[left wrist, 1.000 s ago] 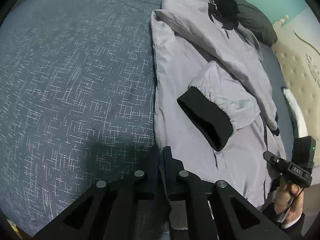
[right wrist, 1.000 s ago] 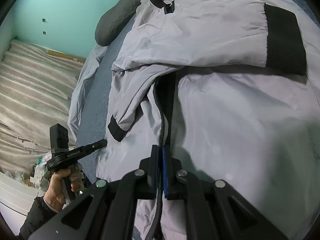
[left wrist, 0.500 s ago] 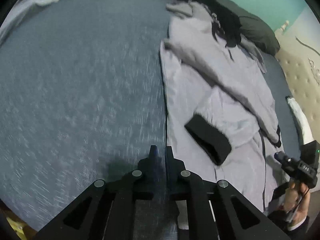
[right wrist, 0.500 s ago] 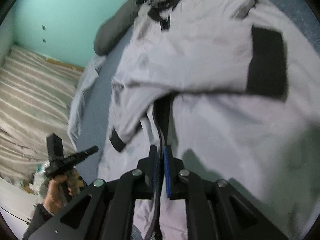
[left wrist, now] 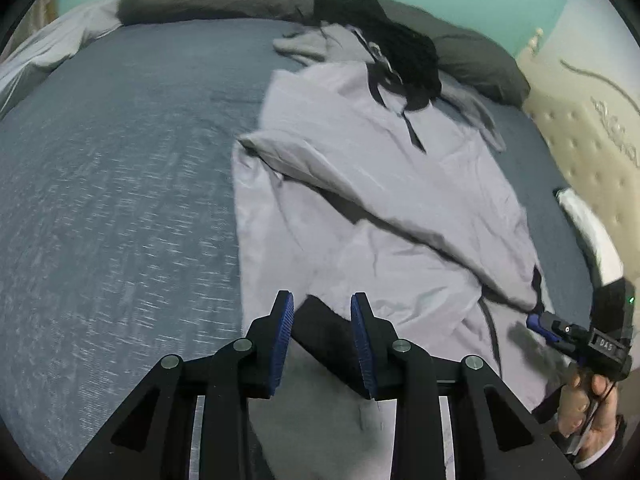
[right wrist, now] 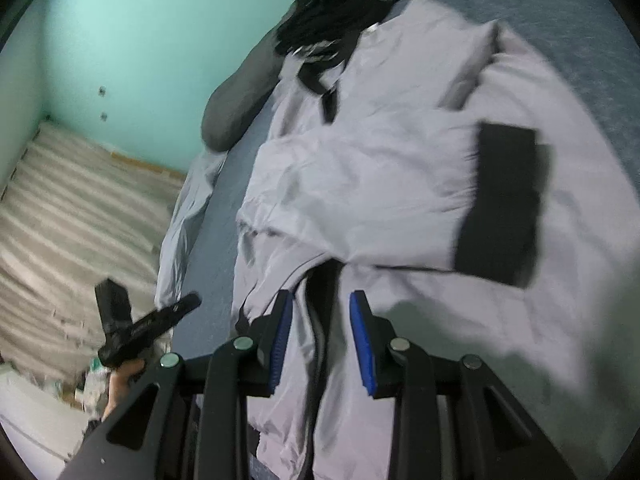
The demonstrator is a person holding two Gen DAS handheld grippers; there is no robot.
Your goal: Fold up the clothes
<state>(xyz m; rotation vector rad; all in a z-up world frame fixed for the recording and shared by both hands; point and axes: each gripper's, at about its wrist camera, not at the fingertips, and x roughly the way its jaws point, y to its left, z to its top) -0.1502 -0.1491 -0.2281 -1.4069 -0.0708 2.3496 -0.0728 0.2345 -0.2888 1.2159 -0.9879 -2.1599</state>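
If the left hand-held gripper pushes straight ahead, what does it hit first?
Likely the black cuff of the grey jacket, which shows between the open left hand-held gripper fingers; depth is unclear.

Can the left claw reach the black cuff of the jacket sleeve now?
Probably yes: the left claw is open, the black cuff lies right between its fingers, and nothing covers it.

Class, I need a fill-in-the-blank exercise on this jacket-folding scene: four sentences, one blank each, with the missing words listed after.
1. The grey jacket lies on a ____ with a blue cover.
2. The cuff on the folded sleeve is coloured ____.
3. The left gripper and the right gripper both have their jaws ____.
4. The wall behind the pillow is painted ____.

Missing words: bed; black; open; turquoise
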